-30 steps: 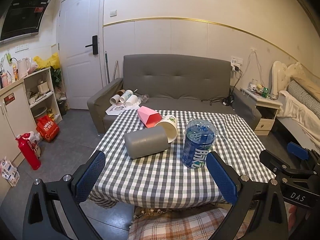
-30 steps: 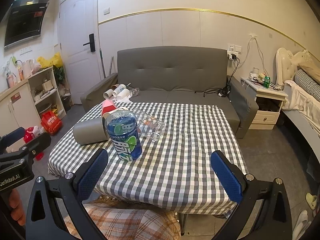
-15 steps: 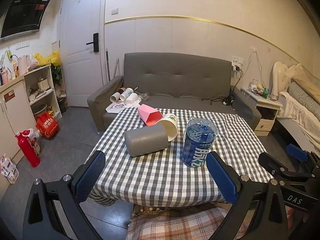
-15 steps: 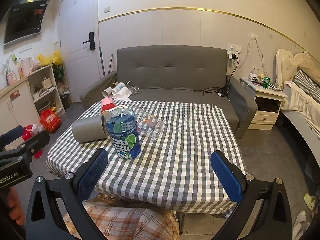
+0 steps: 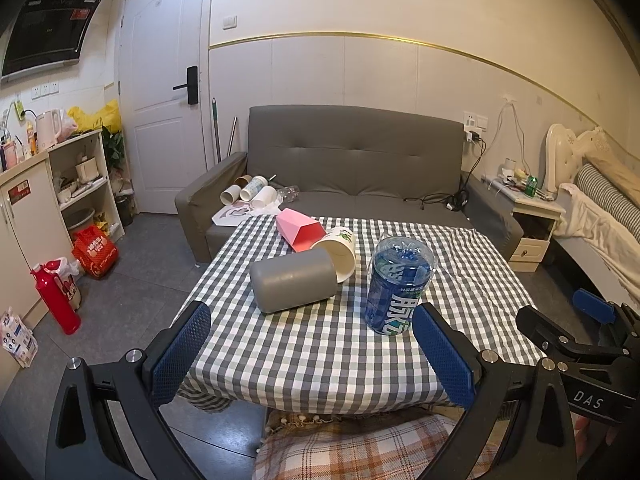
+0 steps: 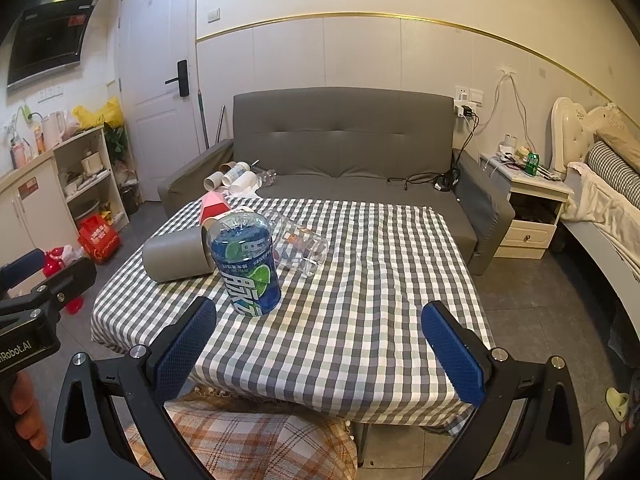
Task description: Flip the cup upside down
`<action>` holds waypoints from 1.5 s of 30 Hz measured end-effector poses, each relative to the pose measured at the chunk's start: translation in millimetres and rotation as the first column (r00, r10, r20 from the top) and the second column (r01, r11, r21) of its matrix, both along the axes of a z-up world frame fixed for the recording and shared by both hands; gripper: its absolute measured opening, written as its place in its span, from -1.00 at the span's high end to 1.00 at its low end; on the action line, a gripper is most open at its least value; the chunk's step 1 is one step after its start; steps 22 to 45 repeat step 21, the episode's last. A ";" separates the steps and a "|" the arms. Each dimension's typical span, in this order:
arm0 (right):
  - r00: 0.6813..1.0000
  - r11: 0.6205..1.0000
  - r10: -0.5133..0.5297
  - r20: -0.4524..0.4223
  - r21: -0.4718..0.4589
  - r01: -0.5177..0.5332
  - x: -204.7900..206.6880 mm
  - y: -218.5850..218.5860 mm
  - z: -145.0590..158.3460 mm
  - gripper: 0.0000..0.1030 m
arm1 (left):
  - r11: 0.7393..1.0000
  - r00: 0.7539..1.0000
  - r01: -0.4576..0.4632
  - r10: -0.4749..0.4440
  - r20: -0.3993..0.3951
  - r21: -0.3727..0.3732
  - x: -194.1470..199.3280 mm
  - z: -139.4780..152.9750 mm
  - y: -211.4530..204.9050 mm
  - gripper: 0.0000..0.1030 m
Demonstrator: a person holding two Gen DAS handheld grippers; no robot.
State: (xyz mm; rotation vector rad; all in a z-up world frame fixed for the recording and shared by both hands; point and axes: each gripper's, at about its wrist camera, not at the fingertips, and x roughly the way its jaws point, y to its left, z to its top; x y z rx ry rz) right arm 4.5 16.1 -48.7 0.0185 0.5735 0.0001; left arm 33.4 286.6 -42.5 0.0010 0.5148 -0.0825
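Five cups sit on the checked table (image 5: 320,356): grey cup (image 5: 294,280), paper cup (image 5: 338,246), pink cup (image 5: 300,230) and clear cup (image 6: 300,248) lying down, some half-hidden, blue cup (image 5: 396,284) upside down; left gripper (image 5: 312,354) and right gripper (image 6: 320,344) gape, empty.

Grey sofa (image 5: 352,172) against white panelled wall (image 5: 380,72), white door (image 5: 160,120) left, grey tiled floor (image 5: 132,280), checked-cloth bench (image 5: 320,344) in front, nightstand (image 5: 532,224) right.
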 end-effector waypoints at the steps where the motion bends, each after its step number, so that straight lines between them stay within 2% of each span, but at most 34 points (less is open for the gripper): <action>1: 1.000 1.000 0.000 -0.001 0.000 0.000 0.2 -0.1 -0.2 -1.00 | 1.000 1.000 0.000 0.000 0.000 0.000 -0.7 -0.3 -0.3 -1.00; 45: 1.000 1.000 -0.007 -0.013 0.004 0.007 1.4 1.2 -2.8 -1.00 | 1.000 1.000 0.010 -0.010 0.000 -0.001 -1.4 -0.9 -1.1 -1.00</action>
